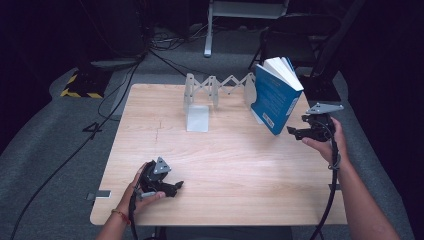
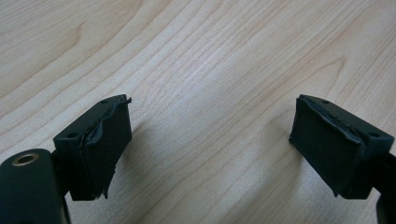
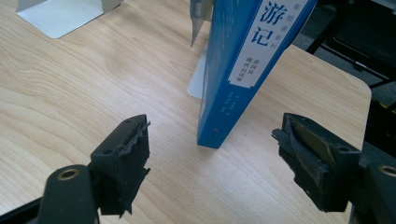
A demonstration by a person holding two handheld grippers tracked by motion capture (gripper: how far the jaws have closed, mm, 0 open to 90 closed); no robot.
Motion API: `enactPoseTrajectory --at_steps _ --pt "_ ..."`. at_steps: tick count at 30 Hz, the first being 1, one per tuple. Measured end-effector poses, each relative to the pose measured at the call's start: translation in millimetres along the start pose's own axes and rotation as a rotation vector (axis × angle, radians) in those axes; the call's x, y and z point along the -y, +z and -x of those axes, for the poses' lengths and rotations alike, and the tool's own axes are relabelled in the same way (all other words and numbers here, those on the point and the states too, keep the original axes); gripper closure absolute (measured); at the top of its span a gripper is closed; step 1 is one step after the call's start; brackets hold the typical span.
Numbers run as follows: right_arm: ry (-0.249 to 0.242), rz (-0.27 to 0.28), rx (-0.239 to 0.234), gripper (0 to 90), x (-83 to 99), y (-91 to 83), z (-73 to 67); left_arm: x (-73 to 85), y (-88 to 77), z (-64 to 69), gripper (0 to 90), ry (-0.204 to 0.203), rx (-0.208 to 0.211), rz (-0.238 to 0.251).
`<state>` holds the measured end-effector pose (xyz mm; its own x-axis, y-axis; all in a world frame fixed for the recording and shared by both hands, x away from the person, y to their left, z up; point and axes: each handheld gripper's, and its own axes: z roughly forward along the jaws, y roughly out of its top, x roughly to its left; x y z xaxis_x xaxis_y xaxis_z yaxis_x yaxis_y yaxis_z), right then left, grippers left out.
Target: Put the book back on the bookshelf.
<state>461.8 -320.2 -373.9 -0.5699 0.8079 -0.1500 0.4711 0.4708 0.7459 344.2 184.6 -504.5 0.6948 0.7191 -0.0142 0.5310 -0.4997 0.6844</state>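
A blue book (image 1: 275, 96) with a white spine label stands tilted at the back right of the wooden table (image 1: 225, 165), leaning against the end of a grey folding rack (image 1: 220, 86). My right gripper (image 1: 296, 132) is just right of the book's lower corner, pointing at it. In the right gripper view the book (image 3: 233, 79) rises ahead of my right gripper (image 3: 212, 163); its jaws are open, apart from the book. My left gripper (image 1: 176, 186) rests near the front left of the table. Its jaws are open over bare wood in the left gripper view, left gripper (image 2: 210, 140).
A flat metal bookend (image 1: 197, 118) stands in front of the rack, and it also appears in the right gripper view as the bookend (image 3: 60, 16). Cables (image 1: 110, 100) run across the grey floor at the left. A dark chair (image 1: 300, 30) stands behind the table.
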Motion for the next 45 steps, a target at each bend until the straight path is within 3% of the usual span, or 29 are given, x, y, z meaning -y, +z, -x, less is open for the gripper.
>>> enactPoseTrajectory --at_steps 18,34,45 --pt "-0.059 0.002 -0.007 25.0 31.1 -9.7 -18.4 0.0 0.0 0.0 12.7 0.0 0.0 0.0" --pt "-0.104 -0.014 -0.027 24.3 73.4 -7.7 -28.9 0.0 0.0 0.1 12.7 -0.001 0.0 0.0" --pt "-0.096 -0.026 -0.051 24.1 99.1 -8.6 -32.7 0.0 0.0 0.1 12.8 0.0 0.0 0.0"
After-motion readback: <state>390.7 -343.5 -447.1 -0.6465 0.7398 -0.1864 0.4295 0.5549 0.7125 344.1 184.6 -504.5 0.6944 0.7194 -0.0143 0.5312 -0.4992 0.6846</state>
